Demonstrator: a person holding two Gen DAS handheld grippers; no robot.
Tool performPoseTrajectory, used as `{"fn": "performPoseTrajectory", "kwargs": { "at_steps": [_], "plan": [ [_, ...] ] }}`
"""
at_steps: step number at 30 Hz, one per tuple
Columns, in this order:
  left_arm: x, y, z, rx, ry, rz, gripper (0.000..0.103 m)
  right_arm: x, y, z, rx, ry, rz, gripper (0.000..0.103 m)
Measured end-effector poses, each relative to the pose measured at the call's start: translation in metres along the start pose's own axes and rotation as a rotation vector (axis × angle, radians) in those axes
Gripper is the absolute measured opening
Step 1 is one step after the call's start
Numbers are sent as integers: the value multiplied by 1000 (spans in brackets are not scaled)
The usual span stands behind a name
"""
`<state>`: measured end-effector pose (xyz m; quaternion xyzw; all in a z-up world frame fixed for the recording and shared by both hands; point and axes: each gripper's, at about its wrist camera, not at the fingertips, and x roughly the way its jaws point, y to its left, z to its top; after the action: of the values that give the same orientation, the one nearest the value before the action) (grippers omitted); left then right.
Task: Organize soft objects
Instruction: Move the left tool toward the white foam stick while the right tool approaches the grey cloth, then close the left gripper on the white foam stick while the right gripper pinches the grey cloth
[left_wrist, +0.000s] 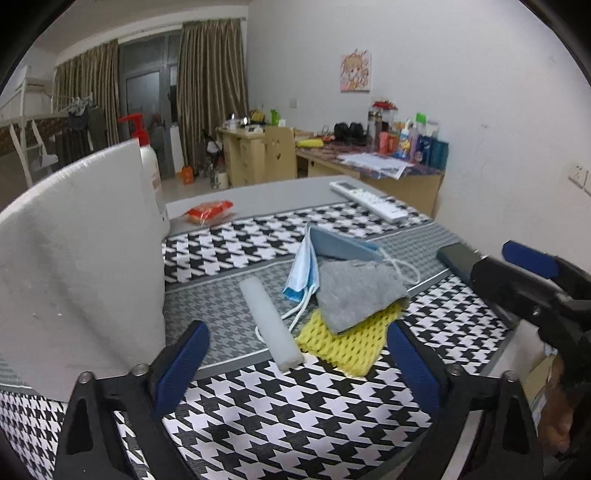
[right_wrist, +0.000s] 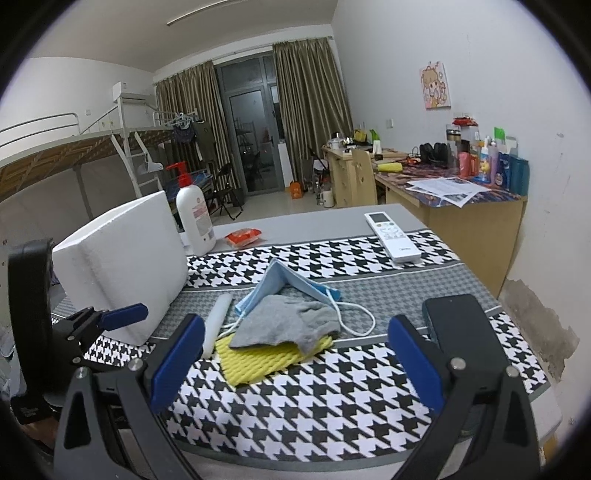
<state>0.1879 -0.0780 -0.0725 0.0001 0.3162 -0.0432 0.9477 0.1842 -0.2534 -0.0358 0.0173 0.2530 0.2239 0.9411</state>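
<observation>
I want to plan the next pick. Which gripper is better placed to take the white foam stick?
Probably the left gripper: open, with the white foam stick just ahead between its fingers. From the right gripper, the stick lies off to the left.

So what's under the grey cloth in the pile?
The grey cloth lies over a yellow mesh sponge and part of the blue face mask. Anything further beneath is covered.

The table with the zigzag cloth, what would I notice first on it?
Probably the little heap mid-table: a soft grey cloth lying on a yellow mesh sponge, with a folded light-blue face mask behind it. Left of that stands a big white foam block. A white remote control lies at the far right.
</observation>
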Motion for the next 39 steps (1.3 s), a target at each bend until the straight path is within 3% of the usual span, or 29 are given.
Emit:
{"fn": "performPoseTrajectory", "kwargs": {
  "at_steps": [9,11,20,25,29,39],
  "plan": [
    [22,7,3,-46,66,51,84,21,-3,2,-9,55,32,101],
    [26,8,5,-49,81,60,73,25,-2,2,-11,74,37,101],
    [40,13,3,-72,144,75,55,44,5,3,-30,141,66,92],
    [45,15,2,-85,171,53,53,52,7,2,-36,170,66,90],
    [48,14,1,-77,187,45,41,56,9,4,-42,184,68,87],
    [50,8,-2,-48,215,16,29,75,18,1,-75,248,78,83]
  ]
}}
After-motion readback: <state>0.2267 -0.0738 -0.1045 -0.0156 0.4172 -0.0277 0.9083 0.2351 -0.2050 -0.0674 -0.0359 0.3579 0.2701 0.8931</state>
